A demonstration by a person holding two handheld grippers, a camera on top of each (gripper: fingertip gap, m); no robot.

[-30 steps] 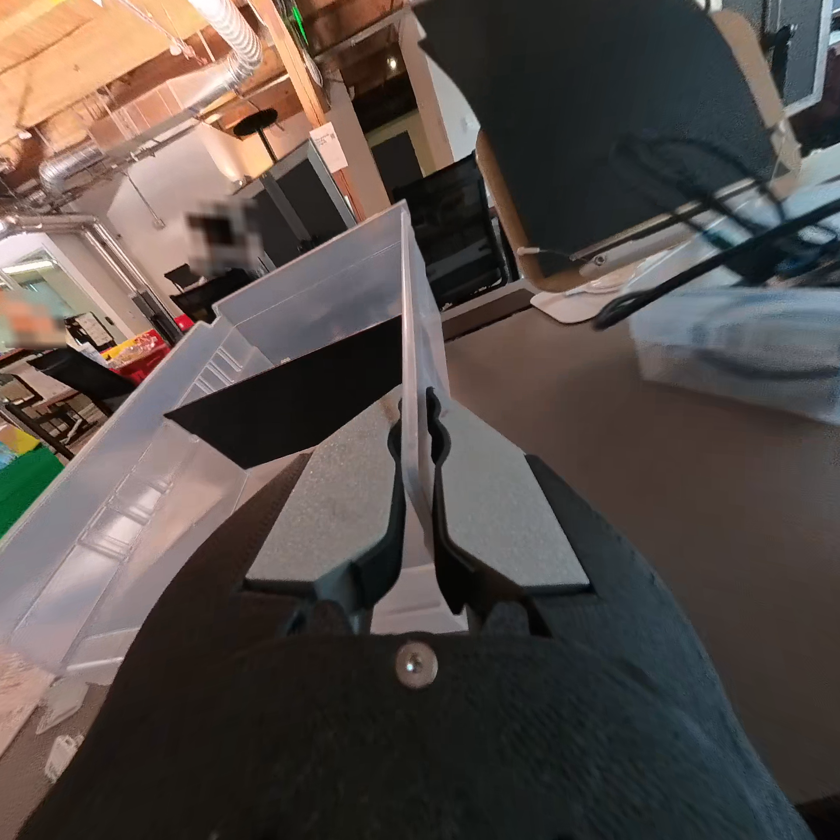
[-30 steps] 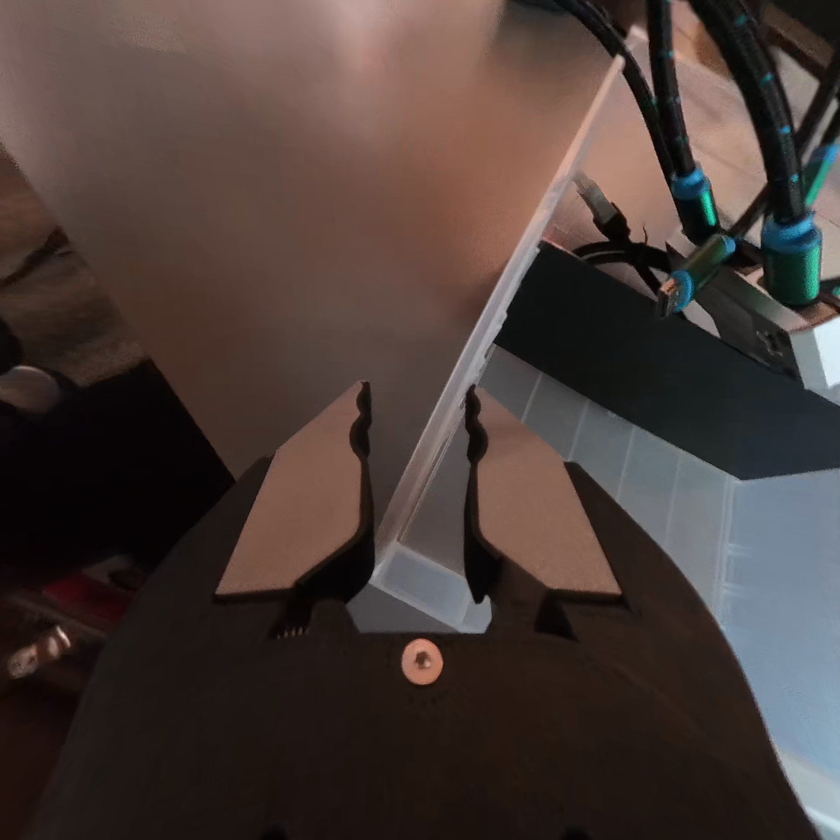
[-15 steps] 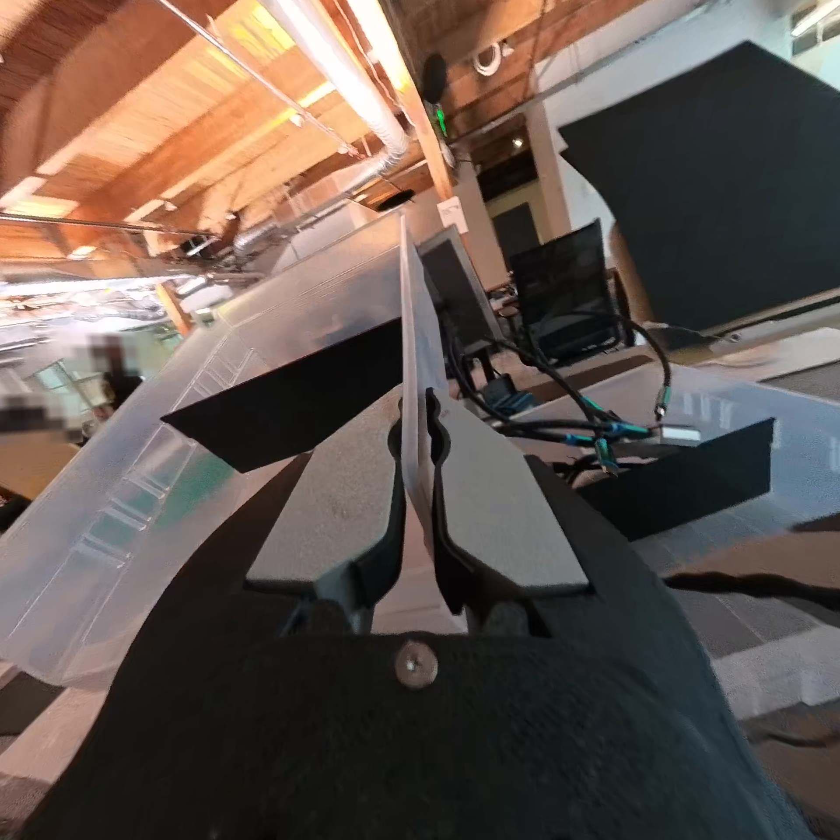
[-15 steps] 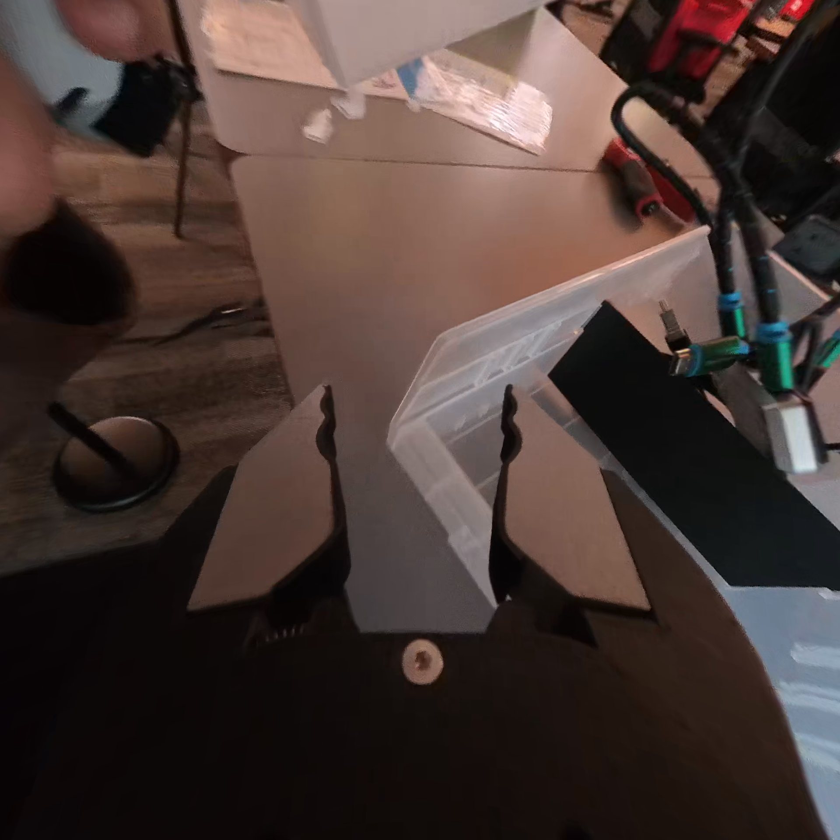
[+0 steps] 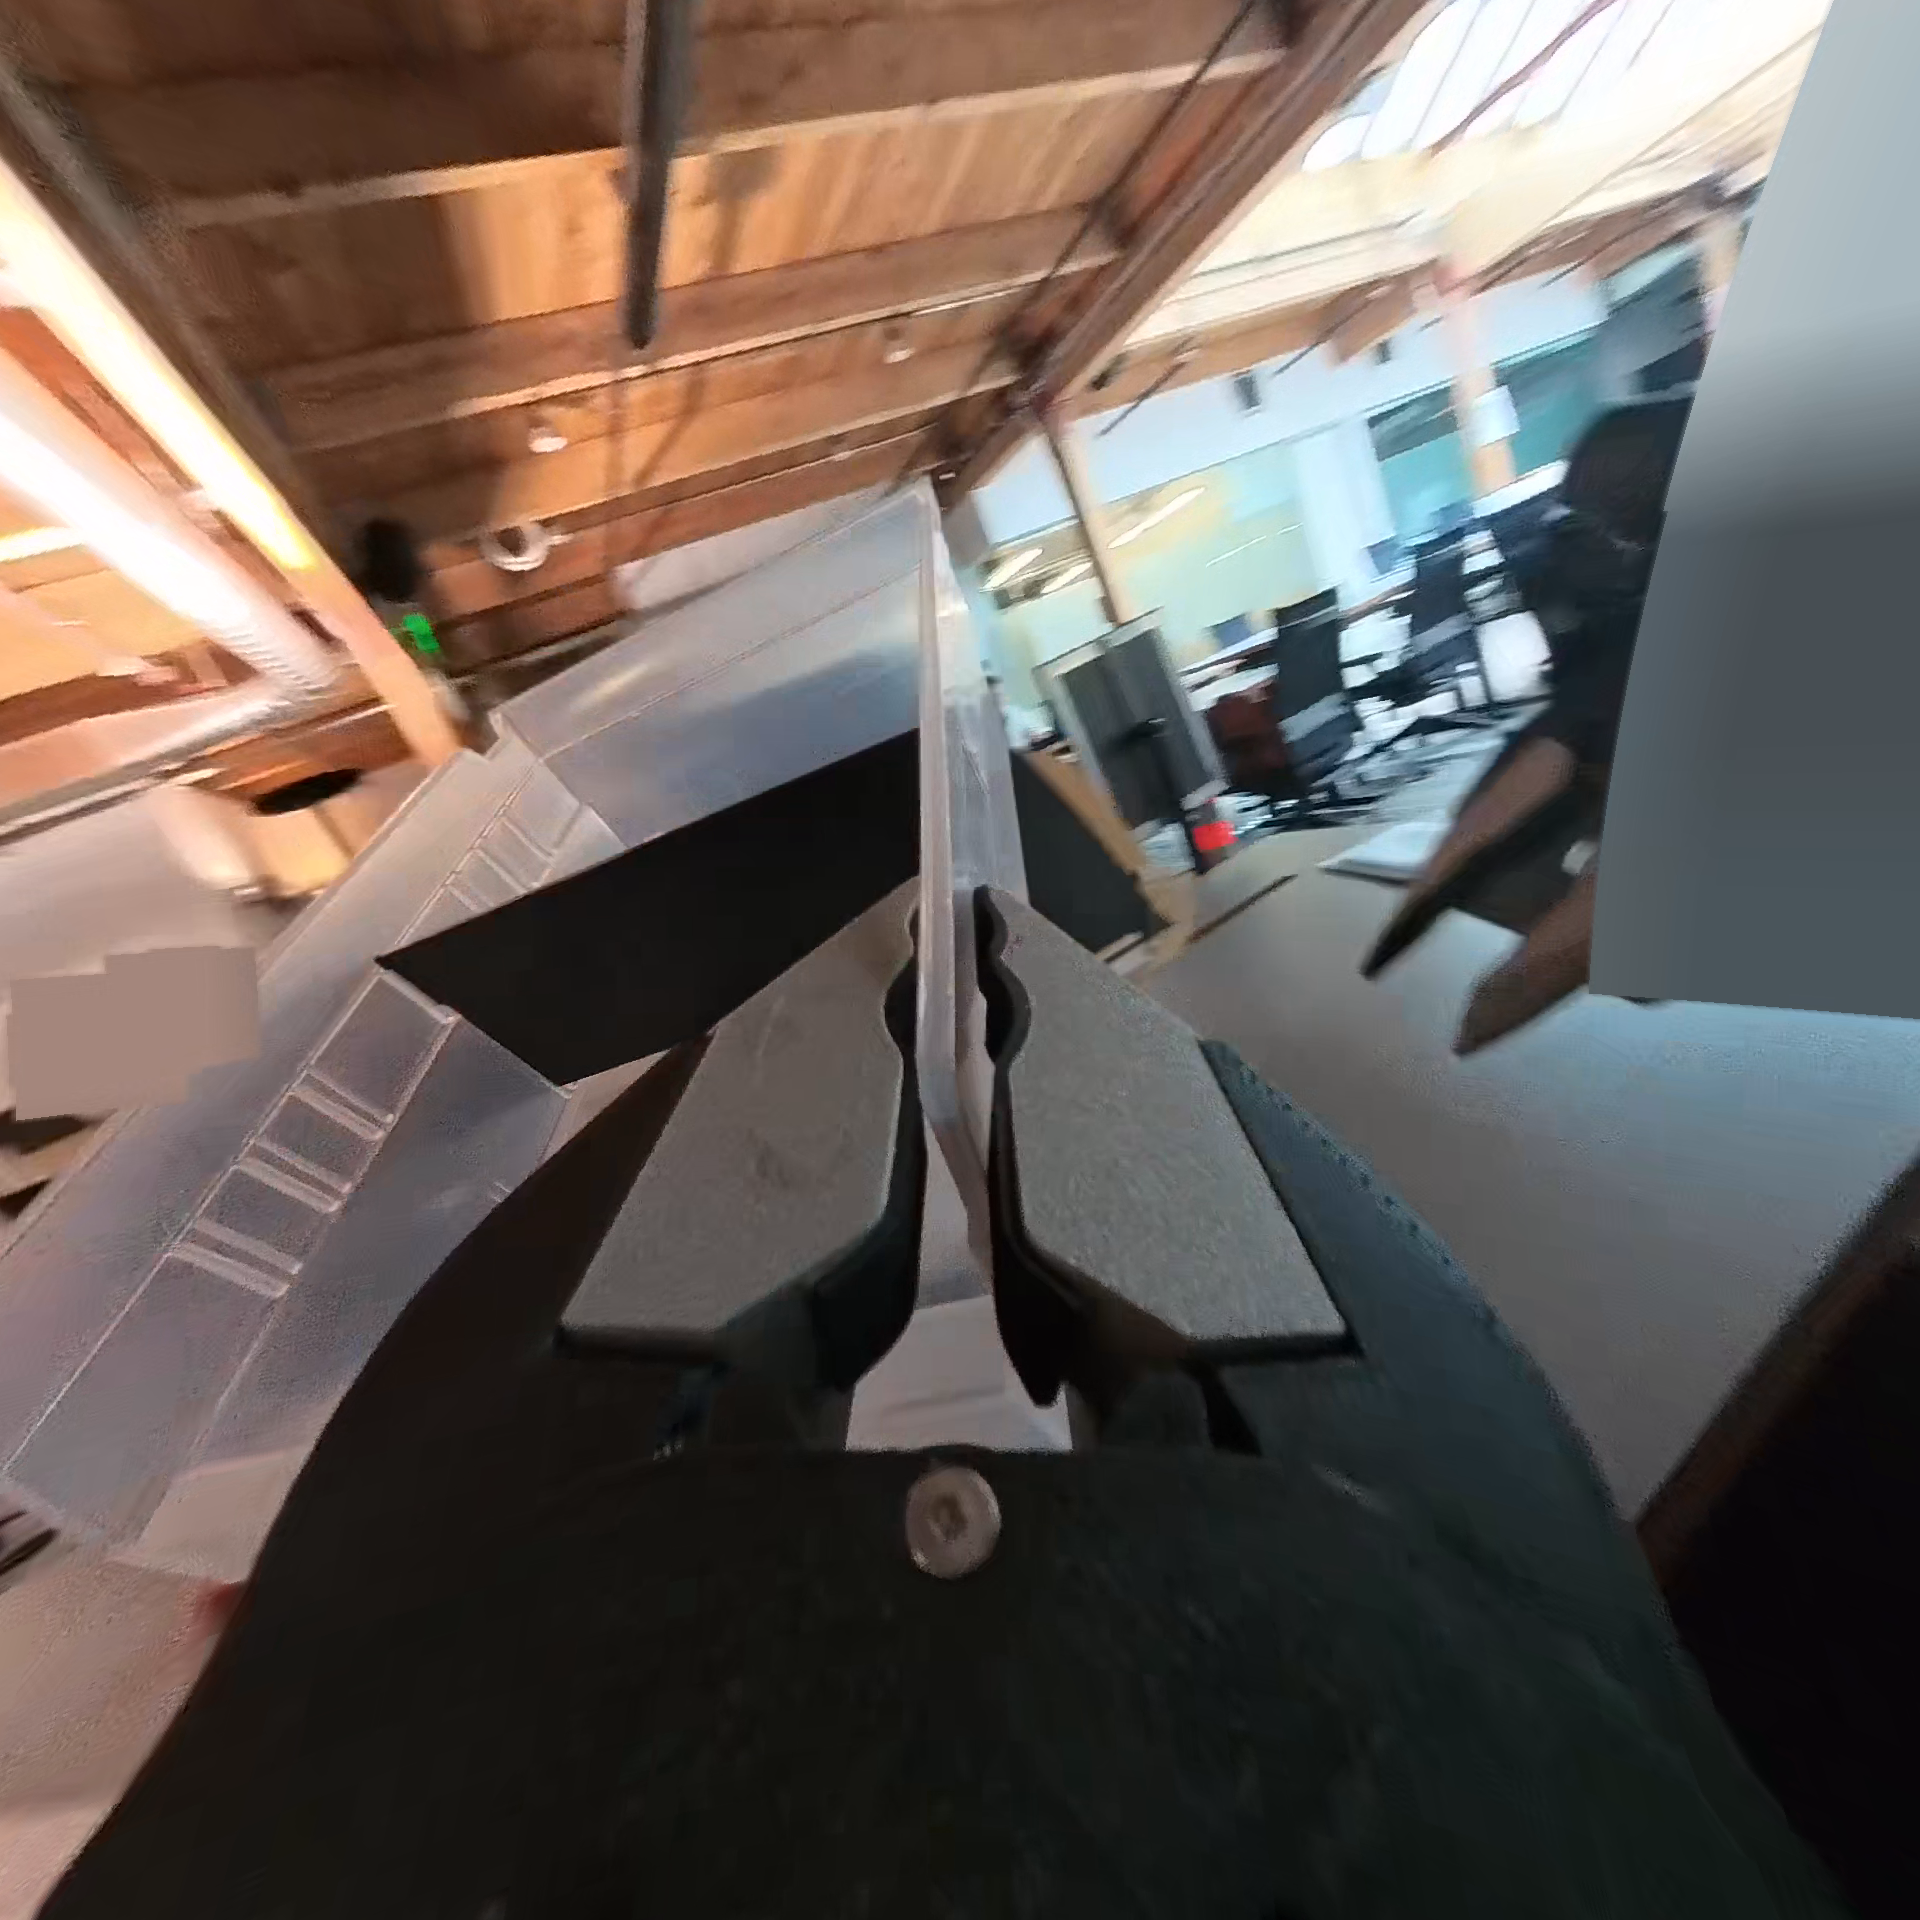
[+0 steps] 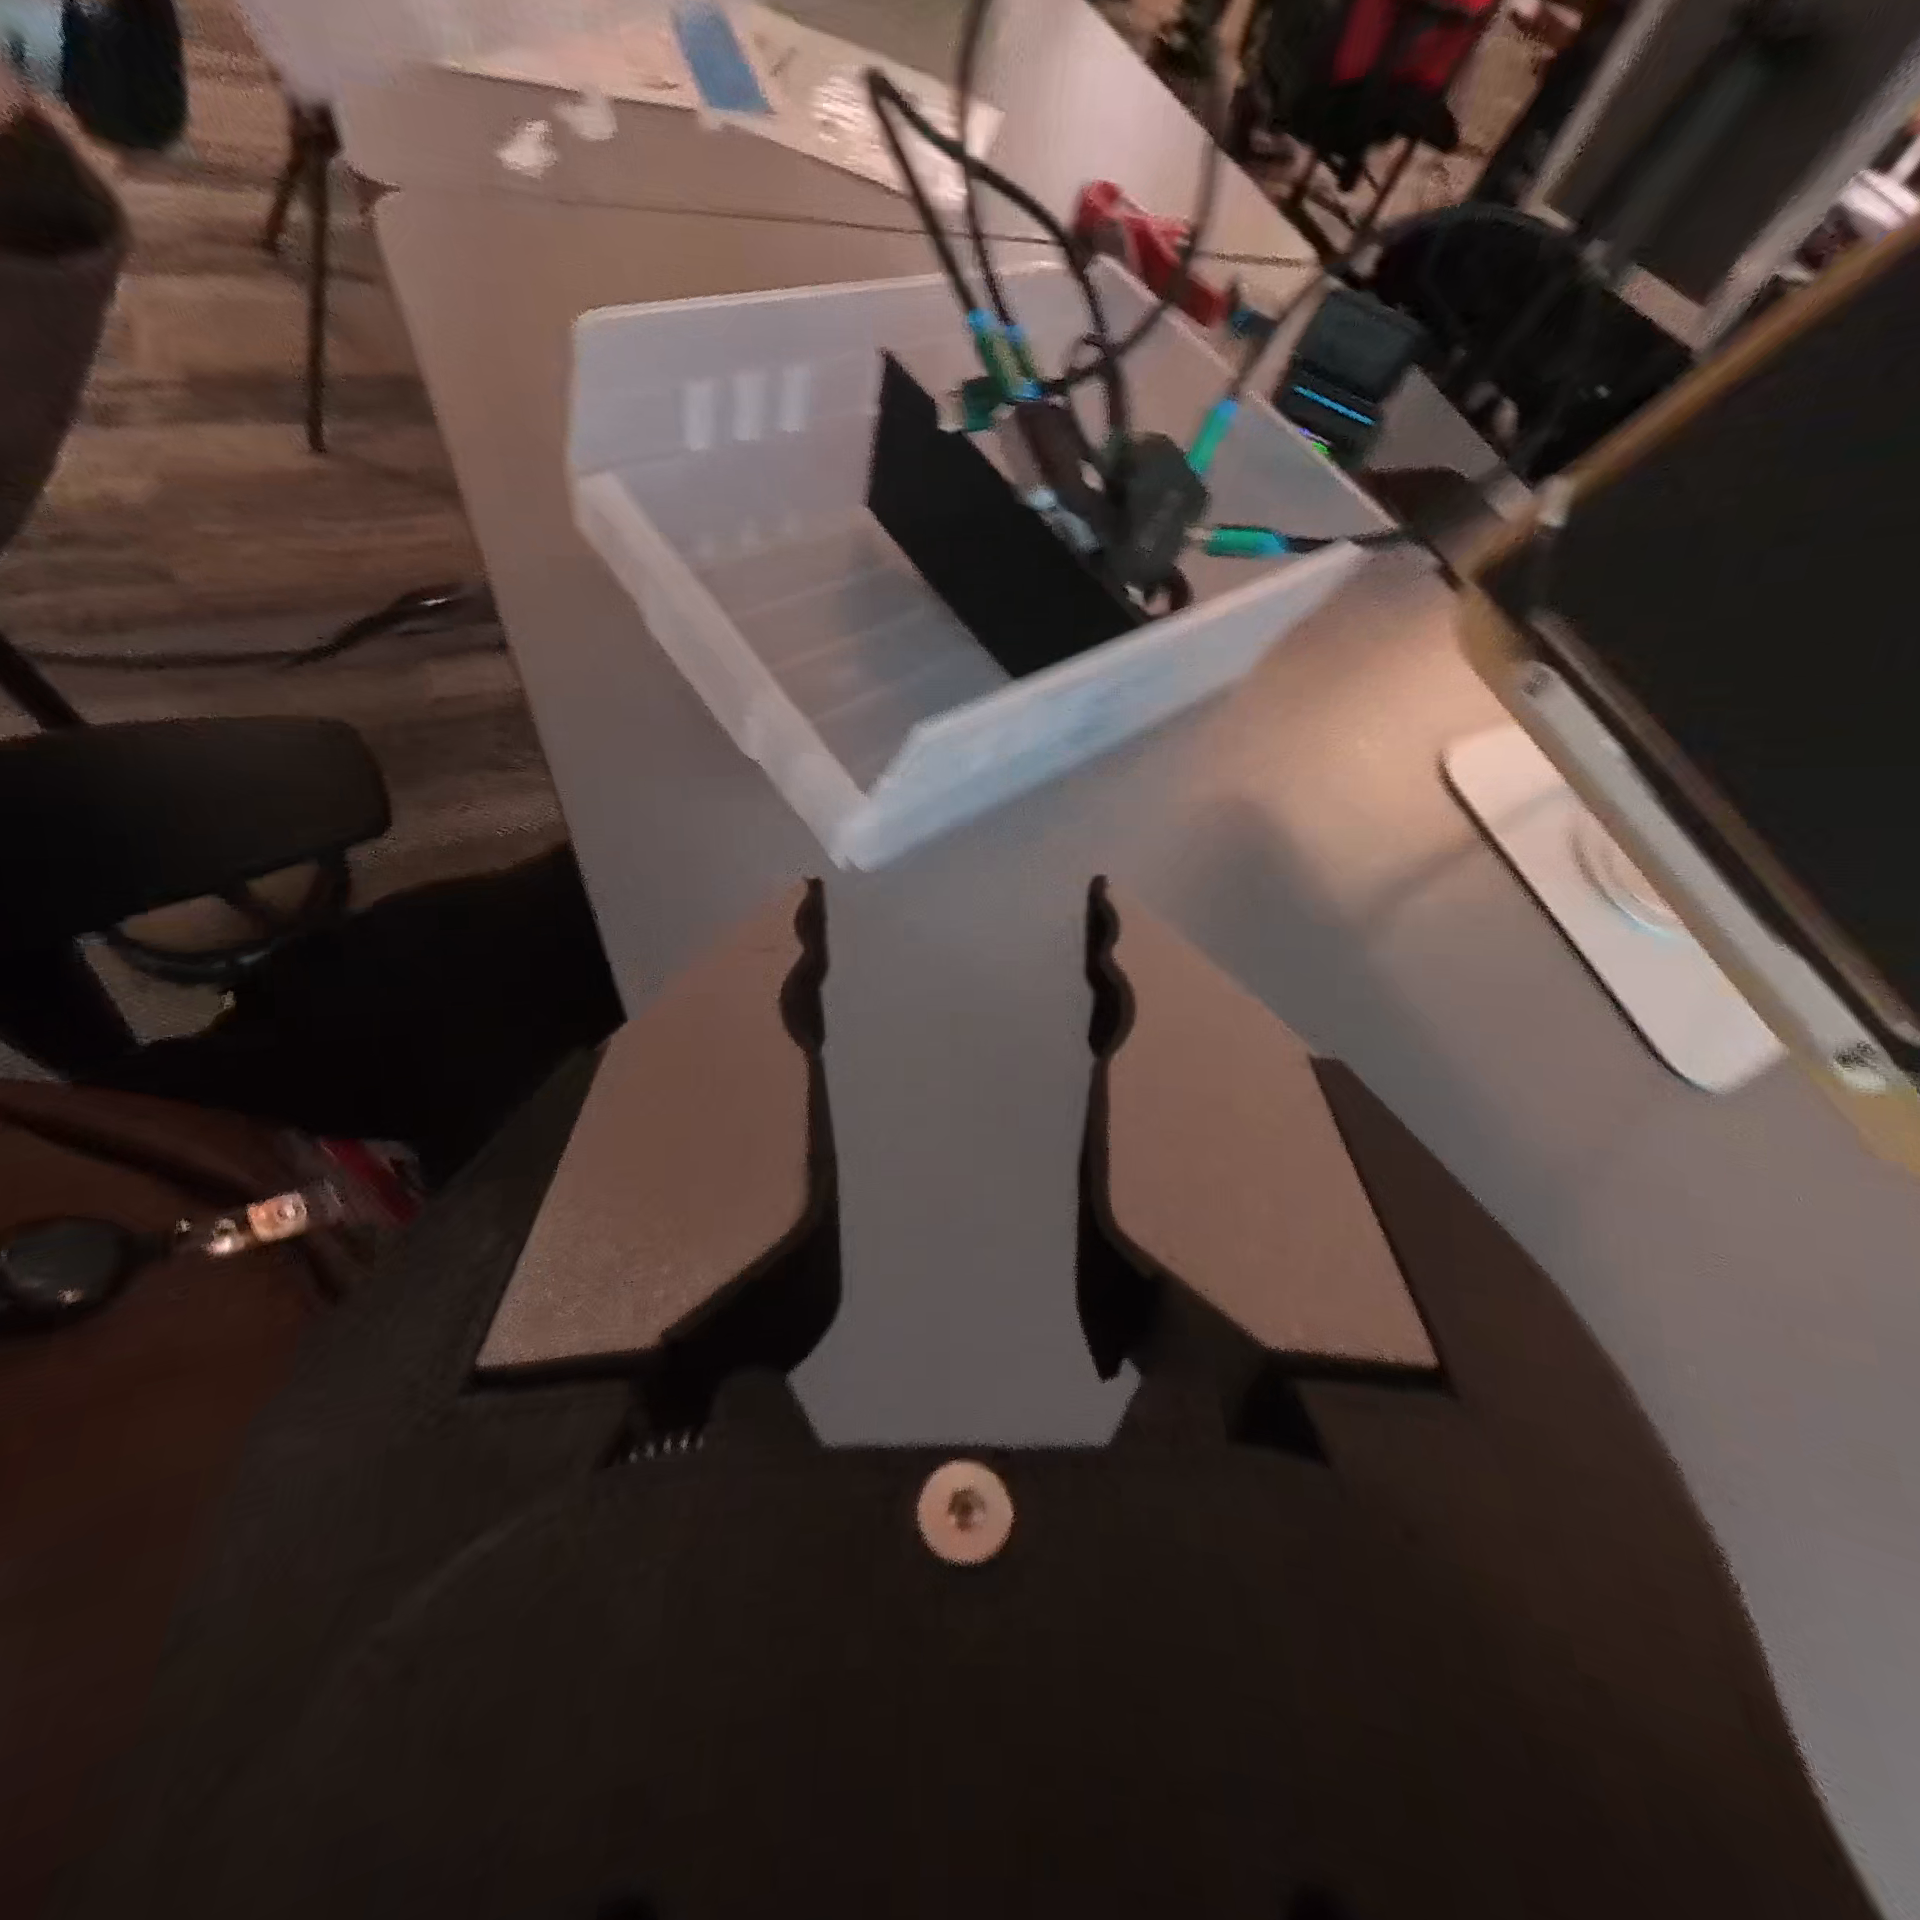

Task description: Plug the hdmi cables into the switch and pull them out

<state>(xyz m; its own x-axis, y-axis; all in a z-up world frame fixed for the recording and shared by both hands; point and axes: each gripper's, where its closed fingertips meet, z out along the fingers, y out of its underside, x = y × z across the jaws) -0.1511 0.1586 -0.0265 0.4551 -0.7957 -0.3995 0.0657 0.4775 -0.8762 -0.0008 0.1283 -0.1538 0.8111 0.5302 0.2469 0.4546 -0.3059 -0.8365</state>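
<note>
The left gripper is clenched on the clear bin's wall; the right gripper is released, bare. Far cables blur together.

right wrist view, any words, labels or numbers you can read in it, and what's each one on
None can be read.
Sheets with blue patches at the far end of the table: too blurred to read.
Dark device with a lit blue strip beyond the clear bin: no legible marking.
Black divider in the bin: blank.
</note>
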